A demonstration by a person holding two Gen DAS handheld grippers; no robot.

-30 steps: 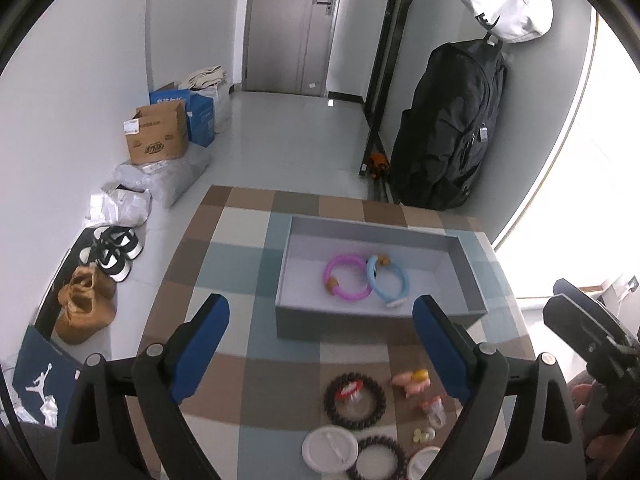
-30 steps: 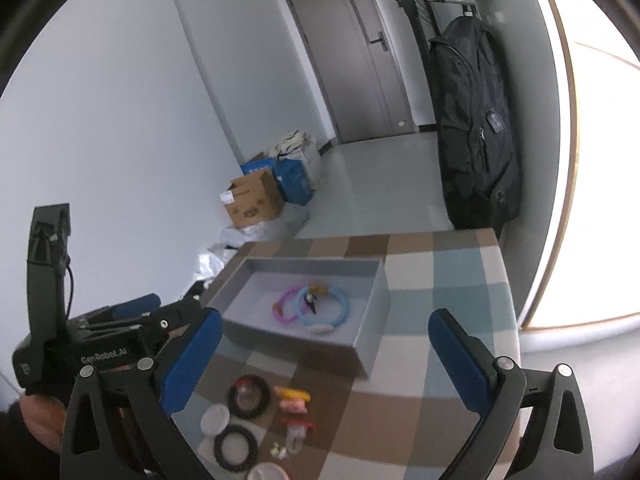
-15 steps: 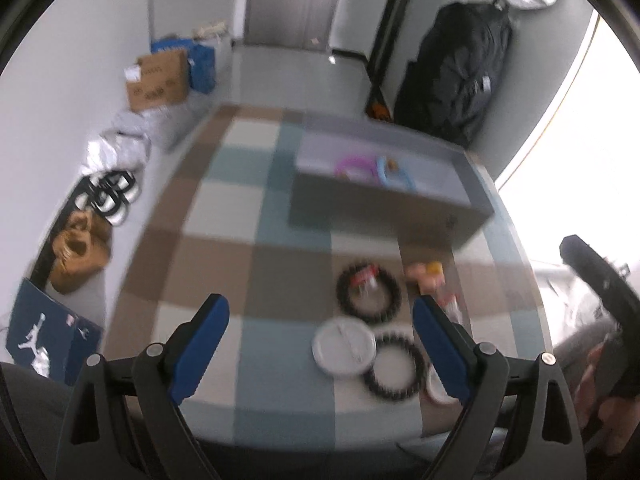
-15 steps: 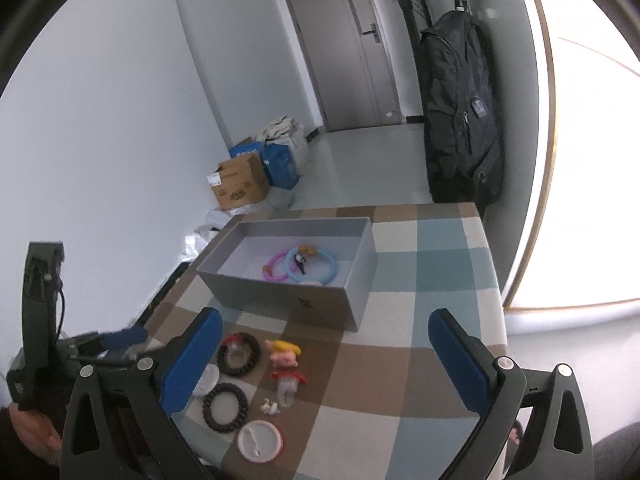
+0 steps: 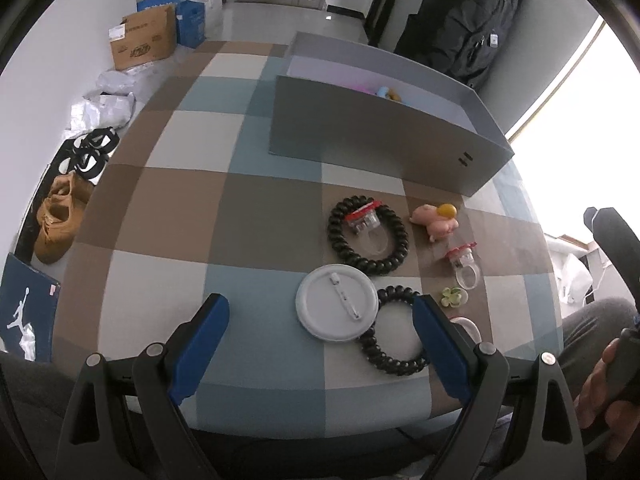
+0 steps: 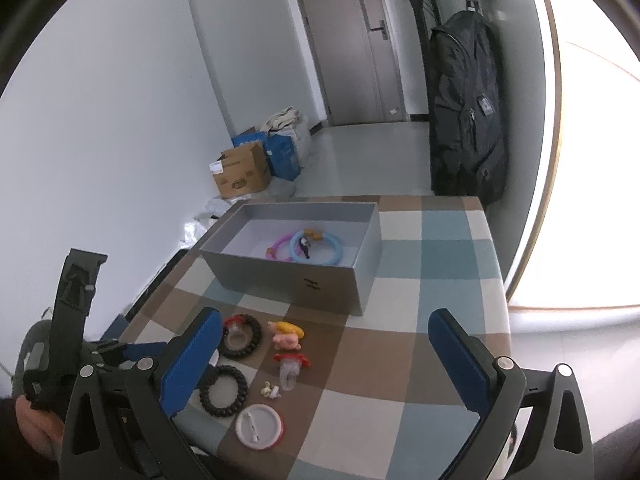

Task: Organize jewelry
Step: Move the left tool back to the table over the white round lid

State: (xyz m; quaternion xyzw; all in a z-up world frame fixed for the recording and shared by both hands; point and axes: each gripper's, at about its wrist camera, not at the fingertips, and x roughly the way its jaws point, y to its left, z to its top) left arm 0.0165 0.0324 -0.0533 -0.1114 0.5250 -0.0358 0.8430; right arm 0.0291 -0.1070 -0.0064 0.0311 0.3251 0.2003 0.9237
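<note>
Since the earlier view the left gripper (image 5: 320, 332) has tipped down and sunk toward the near edge of the checked table (image 5: 168, 208), so the grey box (image 5: 384, 136) has slid up to twelve o'clock in its view and the loose pieces now fill the middle; the right gripper (image 6: 324, 356) has barely shifted. Both sets of jaws stand wide apart and hold nothing. The box sits at the far side of the table, with a pink ring (image 6: 278, 249) and a blue ring (image 6: 320, 246) already inside; the unsorted pieces lie in front of it. The larger black beaded bracelet (image 5: 368, 236) lies at about one o'clock from the left jaws; the white round badge (image 5: 338, 306) sits just ahead of them, overlapping the smaller black bracelet (image 5: 394, 338), which touches the right-hand finger. The left hand is clearly the nearer; being round, neither has a long axis to line up with. Smaller still: the pink figure (image 5: 436, 220), the clear ring tag (image 5: 466, 266), the tiny flower piece (image 5: 452, 297). The near wall hides most of the box's contents from the left camera; a second round badge (image 6: 260, 426) is half hidden behind that finger.
</note>
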